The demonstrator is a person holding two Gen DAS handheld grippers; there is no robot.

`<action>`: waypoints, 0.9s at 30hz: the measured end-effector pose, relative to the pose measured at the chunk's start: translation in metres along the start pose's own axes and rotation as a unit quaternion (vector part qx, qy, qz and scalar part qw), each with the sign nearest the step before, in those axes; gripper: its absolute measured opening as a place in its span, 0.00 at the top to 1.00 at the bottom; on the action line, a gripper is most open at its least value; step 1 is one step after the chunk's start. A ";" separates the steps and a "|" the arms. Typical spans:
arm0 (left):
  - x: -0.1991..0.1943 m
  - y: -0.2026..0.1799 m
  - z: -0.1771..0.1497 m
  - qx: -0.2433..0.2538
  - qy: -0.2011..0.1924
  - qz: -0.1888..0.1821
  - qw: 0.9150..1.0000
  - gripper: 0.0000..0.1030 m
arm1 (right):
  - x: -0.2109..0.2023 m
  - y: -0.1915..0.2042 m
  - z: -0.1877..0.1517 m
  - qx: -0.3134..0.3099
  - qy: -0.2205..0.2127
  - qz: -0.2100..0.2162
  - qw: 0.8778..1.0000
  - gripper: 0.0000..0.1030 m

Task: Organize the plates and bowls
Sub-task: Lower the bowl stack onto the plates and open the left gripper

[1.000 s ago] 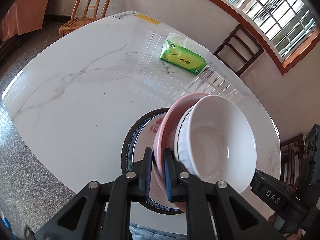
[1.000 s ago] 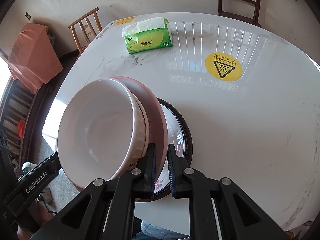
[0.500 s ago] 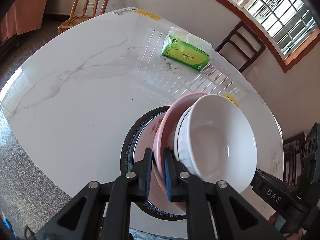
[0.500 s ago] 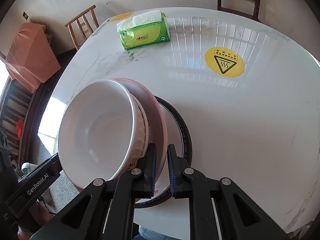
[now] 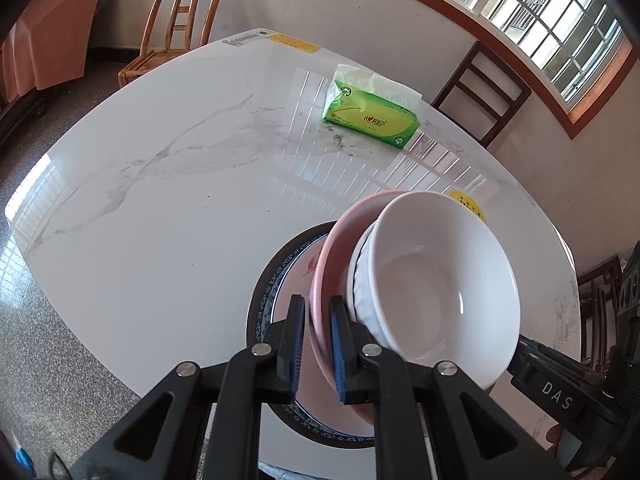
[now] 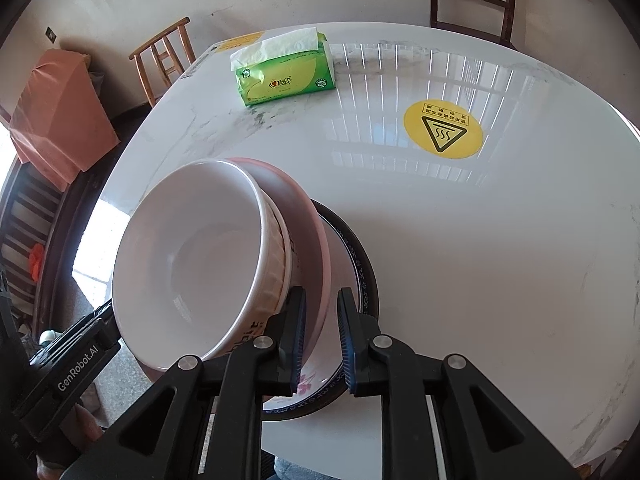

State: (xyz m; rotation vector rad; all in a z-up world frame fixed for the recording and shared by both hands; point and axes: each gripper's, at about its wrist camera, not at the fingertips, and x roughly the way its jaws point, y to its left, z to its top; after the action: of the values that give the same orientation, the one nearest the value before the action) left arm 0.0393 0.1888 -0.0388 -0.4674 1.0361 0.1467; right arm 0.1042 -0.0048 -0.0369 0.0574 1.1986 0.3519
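Pink plate (image 5: 340, 240) carrying nested white bowls (image 5: 440, 280) sits lowered onto blue-rimmed plate (image 5: 268, 288) at marble table (image 5: 160, 200) edge; left gripper (image 5: 316, 344) clamps its rim, right gripper (image 6: 322, 336) just opening, rim between; next: release, withdraw.

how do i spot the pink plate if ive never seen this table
On the white marble table, find the stack at the near edge. The pink plate sits between the blue-rimmed plate beneath and the white bowls on top; it alone is pink.
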 end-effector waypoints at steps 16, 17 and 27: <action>-0.027 0.004 -0.005 0.027 -0.028 0.001 0.999 0.61 | -0.015 -0.022 -0.008 0.011 -0.019 0.004 1.000 0.39; -0.029 0.004 -0.007 0.029 -0.030 0.003 0.999 0.60 | -0.018 -0.022 -0.009 0.010 -0.024 0.004 1.000 0.38; -0.059 -0.003 -0.037 0.069 -0.057 0.030 0.996 0.53 | -0.050 -0.025 -0.038 -0.031 -0.068 0.025 0.997 0.19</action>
State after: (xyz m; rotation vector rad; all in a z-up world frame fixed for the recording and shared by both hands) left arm -0.0195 0.1757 -0.0028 -0.2994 0.9418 0.1517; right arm 0.0596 -0.0482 -0.0118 0.0569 1.0523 0.4217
